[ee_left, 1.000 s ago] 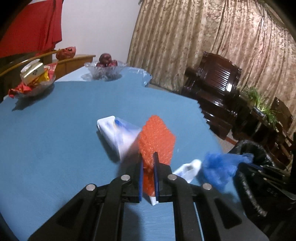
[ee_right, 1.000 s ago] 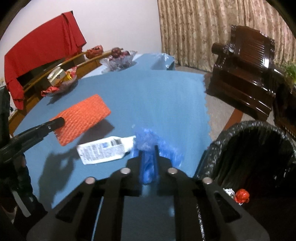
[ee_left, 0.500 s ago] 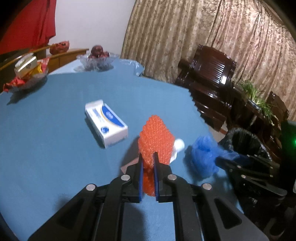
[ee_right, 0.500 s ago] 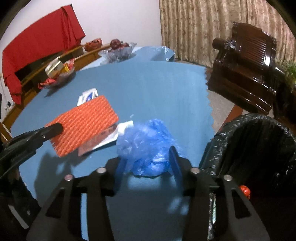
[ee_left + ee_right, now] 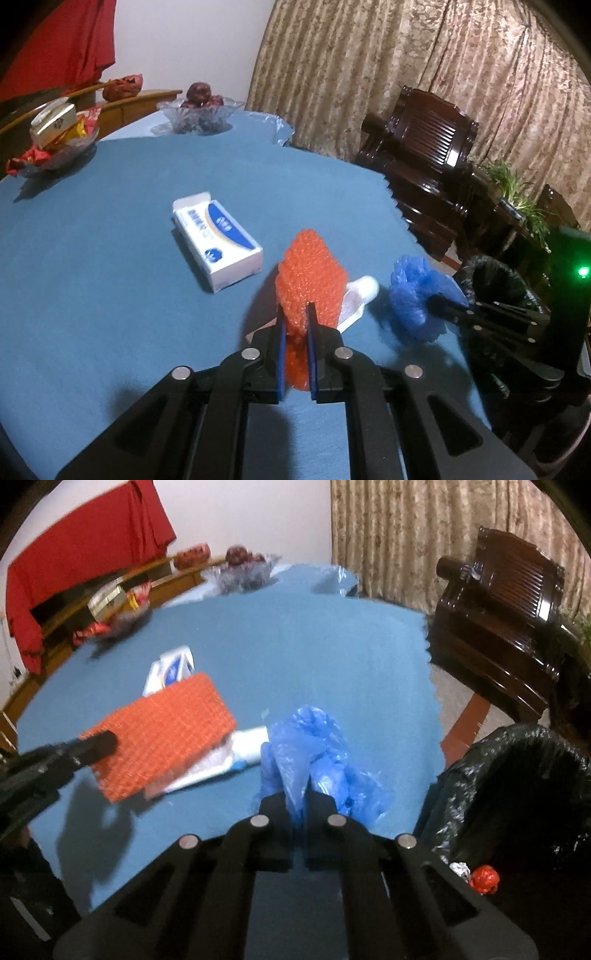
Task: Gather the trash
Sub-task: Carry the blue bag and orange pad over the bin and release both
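My left gripper [image 5: 295,314] is shut on an orange bubble-wrap sheet [image 5: 310,280] and holds it above the blue table; the sheet also shows in the right wrist view [image 5: 162,734]. My right gripper [image 5: 297,797] is shut on a crumpled blue plastic bag [image 5: 314,753], also seen from the left wrist [image 5: 417,299]. A white tube [image 5: 360,295] lies on the table between them, partly hidden under the sheet. A black-lined trash bin [image 5: 517,794] stands at the table's right edge, with red and silver scraps [image 5: 484,878] inside.
A white and blue box [image 5: 218,240] lies mid-table. A glass fruit bowl [image 5: 201,114] and a snack dish [image 5: 55,144] stand at the far side. A dark wooden armchair [image 5: 428,162] and a plant [image 5: 517,188] stand beyond the table's right edge.
Both grippers lifted their pieces from the table and drew back. The right gripper's fingers stood wider around the blue bag half a second ago and are now closed on it.
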`<control>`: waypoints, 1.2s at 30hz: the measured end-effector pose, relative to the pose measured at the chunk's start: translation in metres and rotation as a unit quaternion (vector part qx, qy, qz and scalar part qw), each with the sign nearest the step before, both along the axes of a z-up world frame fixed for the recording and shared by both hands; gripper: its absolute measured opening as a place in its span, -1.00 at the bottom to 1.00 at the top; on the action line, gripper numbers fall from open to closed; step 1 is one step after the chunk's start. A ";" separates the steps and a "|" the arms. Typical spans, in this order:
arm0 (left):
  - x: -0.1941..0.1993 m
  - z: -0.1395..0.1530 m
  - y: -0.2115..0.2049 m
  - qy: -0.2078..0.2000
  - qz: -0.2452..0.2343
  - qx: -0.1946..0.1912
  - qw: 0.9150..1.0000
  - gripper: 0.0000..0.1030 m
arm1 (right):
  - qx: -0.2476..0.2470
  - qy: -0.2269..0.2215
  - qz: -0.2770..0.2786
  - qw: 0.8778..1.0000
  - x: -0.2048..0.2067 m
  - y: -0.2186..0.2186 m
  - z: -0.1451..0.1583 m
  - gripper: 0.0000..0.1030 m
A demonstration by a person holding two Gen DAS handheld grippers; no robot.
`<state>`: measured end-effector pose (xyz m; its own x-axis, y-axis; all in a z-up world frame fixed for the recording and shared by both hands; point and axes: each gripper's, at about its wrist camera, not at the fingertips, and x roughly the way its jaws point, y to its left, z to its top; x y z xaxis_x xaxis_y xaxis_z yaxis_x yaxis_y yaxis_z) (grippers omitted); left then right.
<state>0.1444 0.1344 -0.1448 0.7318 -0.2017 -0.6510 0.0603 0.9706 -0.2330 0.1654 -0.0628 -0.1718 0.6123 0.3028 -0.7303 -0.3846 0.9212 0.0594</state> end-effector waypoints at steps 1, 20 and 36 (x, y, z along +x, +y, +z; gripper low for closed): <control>-0.001 0.004 -0.003 -0.004 -0.003 0.001 1.000 -0.82 | 0.005 -0.005 0.000 1.000 -0.003 -0.003 0.004 -0.95; -0.002 0.067 -0.116 -0.070 -0.108 -0.007 0.992 -0.82 | 0.033 -0.098 -0.101 0.989 -0.052 -0.105 0.096 -0.95; 0.014 0.049 -0.249 -0.027 -0.236 -0.041 0.970 -0.11 | -0.019 -0.050 -0.249 0.967 -0.082 -0.236 0.064 -0.02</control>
